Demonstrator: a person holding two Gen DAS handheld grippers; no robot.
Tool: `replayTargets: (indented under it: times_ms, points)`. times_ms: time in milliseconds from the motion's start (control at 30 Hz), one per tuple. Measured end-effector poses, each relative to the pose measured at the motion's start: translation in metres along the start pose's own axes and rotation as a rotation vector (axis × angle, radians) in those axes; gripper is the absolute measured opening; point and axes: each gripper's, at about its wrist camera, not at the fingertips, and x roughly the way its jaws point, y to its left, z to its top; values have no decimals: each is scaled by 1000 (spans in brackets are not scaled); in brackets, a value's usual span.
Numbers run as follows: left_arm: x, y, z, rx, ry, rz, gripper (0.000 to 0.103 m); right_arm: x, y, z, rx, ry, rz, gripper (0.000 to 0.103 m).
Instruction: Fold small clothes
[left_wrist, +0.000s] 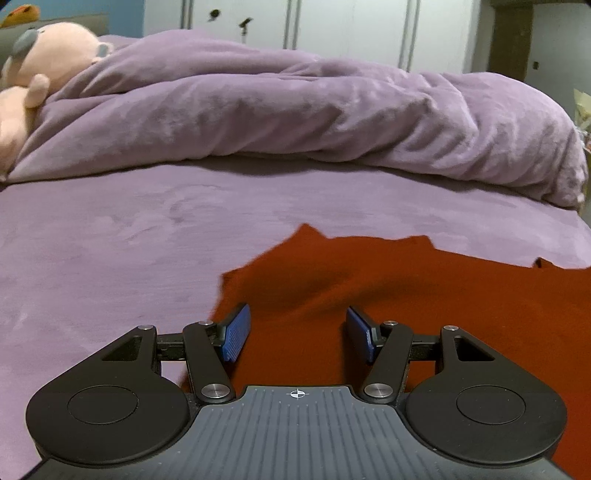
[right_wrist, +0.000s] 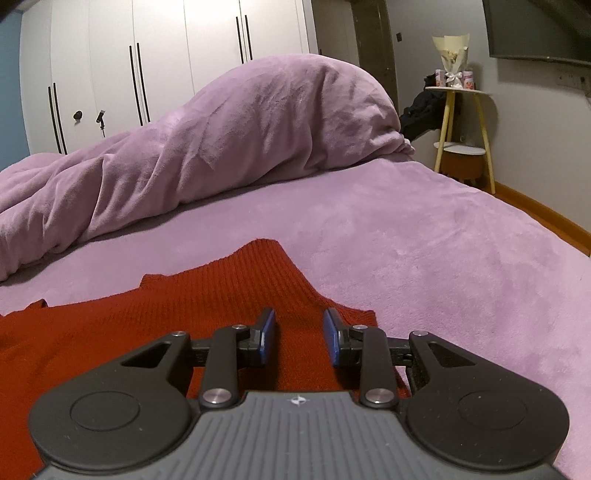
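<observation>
A red knit garment (left_wrist: 424, 295) lies spread flat on the purple bed sheet (left_wrist: 110, 258). My left gripper (left_wrist: 297, 334) is open and empty, low over the garment's left end, its blue pads (left_wrist: 236, 332) apart. In the right wrist view the same red garment (right_wrist: 207, 295) shows its ribbed right end. My right gripper (right_wrist: 299, 339) is open and empty just above that end, its blue pads (right_wrist: 330, 339) a little apart.
A bunched purple duvet (left_wrist: 295, 122) lies across the far side of the bed and also shows in the right wrist view (right_wrist: 221, 140). A pink plush toy (left_wrist: 40, 70) sits far left. A side table (right_wrist: 461, 129) stands beyond the bed's right edge. White wardrobes (right_wrist: 147, 55) line the back.
</observation>
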Motion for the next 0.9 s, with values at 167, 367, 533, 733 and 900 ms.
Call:
replayTargets:
  times_ms: [167,367,533,733,900]
  points:
    - [-15,36,0,-52,12,86,66,-11,-6,1,46,-37,-29,29]
    - [-52,92,-13,-170,51,29,66,-67,-11,-9,86,-70,-132,39]
    - [-72,98,-37,-244,133,-177,66,-124,27,-27,59,-23,146,38]
    - [-76,88,-49,-284,190,-283,63,-135,62,-43,16,41,207,21]
    - [-80,89,-51,-243,173,-346,64,-157,-8,-39,102,13,61,30]
